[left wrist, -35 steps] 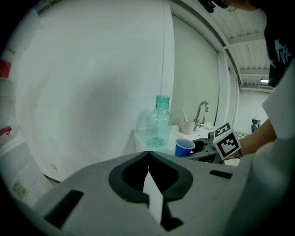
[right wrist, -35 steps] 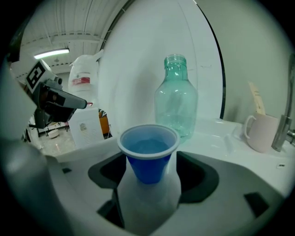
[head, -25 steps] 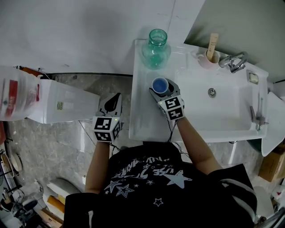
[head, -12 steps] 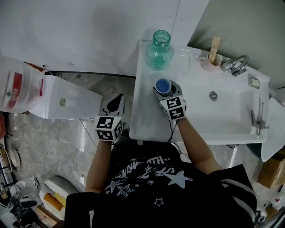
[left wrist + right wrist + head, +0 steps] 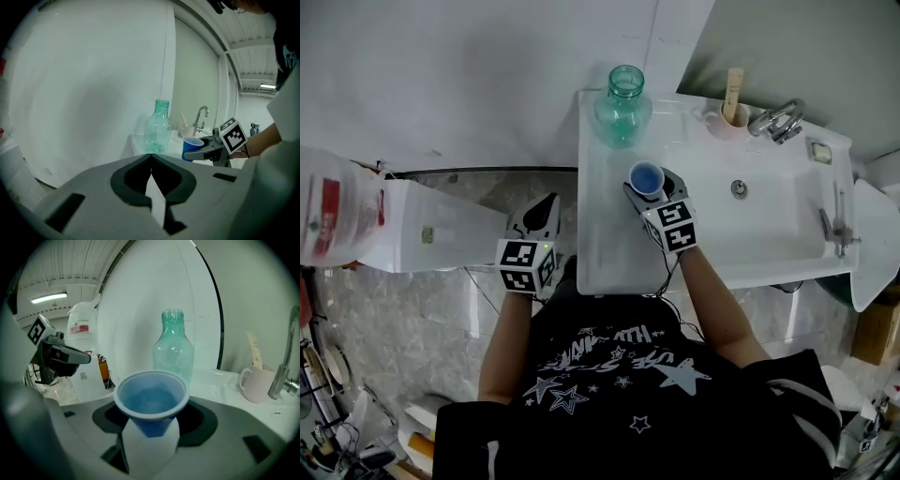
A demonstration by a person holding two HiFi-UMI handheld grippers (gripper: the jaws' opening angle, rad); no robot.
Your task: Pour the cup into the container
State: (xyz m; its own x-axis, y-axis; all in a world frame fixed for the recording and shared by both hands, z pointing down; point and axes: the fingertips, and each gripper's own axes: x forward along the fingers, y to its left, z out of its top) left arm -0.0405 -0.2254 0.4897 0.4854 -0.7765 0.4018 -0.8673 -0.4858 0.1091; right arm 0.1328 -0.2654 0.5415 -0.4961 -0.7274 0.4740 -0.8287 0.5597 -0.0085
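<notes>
One small blue cup (image 5: pixel 151 399), tapered with a rolled rim and partly filled with liquid, stands upright, pinched in the right gripper's (image 5: pixel 650 187) jaws, which have just been closing on it. It is over the washbasin's (image 5: pixel 605 234) left ledge, with the greenish clear bottle (image 5: pixel 623 105) beyond it. The left gripper's (image 5: pixel 151 158) jaws are pressed together, empty.

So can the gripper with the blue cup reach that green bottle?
Probably yes: the right gripper, jaws just tightened on the blue cup, sits short of the green bottle, only countertop between.
</notes>
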